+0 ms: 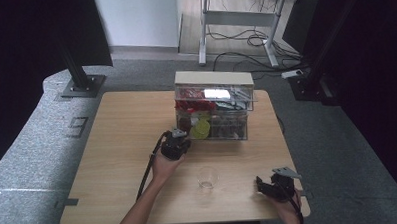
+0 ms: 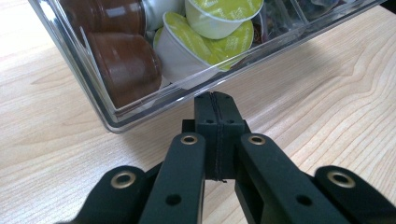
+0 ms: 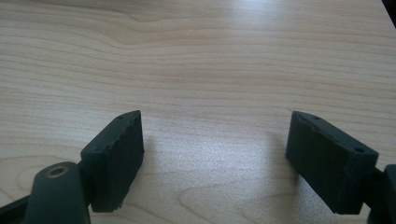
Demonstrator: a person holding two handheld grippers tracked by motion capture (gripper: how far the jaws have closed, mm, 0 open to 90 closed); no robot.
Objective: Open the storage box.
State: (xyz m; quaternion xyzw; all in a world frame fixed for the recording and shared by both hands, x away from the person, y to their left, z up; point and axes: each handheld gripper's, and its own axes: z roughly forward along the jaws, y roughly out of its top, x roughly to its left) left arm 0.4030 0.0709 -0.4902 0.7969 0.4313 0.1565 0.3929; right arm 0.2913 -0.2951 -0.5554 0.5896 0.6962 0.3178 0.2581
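My right hand-held gripper rests open on the worktop near the glass. My left hand-held gripper, shut and empty, nearly touches the pod box (green pods just beyond its wall).

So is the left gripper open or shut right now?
Shut. In the left gripper view, the left gripper has its two pads pressed flat together, nothing between them, just short of the clear organiser box.

Clear organizer box is cropped by the top edge in the left gripper view; brown capsules and green-lidded capsules are partly cut off. In the high view, upper drawer contents are too small to identify.
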